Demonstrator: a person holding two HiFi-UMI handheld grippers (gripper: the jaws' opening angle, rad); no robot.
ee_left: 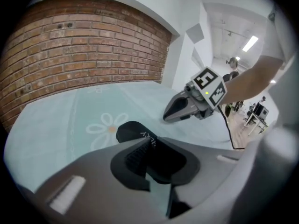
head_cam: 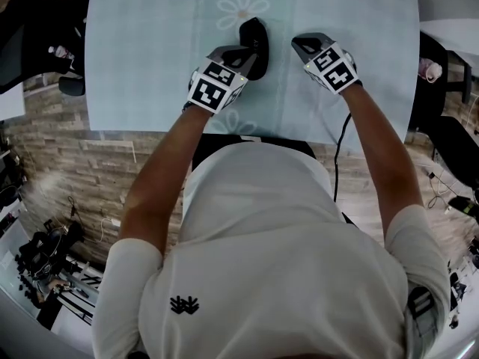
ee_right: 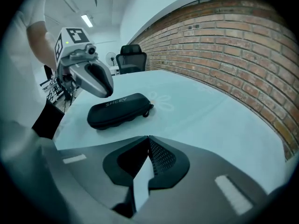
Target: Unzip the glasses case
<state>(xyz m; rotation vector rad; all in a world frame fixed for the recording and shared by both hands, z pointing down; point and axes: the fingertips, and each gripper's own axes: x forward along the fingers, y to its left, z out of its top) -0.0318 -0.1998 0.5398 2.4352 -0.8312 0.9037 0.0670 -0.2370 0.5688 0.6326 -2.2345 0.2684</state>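
Observation:
A black zipped glasses case [head_cam: 255, 33] lies on the pale blue tablecloth [head_cam: 150, 51]; it also shows as the case [ee_right: 119, 110] in the right gripper view, its zip pull [ee_right: 149, 110] at the end near the flower print. My left gripper [head_cam: 247, 53] is shut and hovers over the case's near end, holding nothing. Just past its closed tips lies the case [ee_left: 135, 132]. My right gripper [head_cam: 298, 42] is shut too, empty, a short way to the right of the case. The jaws meet at the tips in both gripper views.
The table [head_cam: 374, 88] runs to a brick wall [ee_right: 233, 45] on its far side. A black office chair [ee_right: 131, 57] stands at one end. Flower prints [head_cam: 242, 7] mark the cloth. A cable [head_cam: 338, 155] hangs off the near edge by my right arm.

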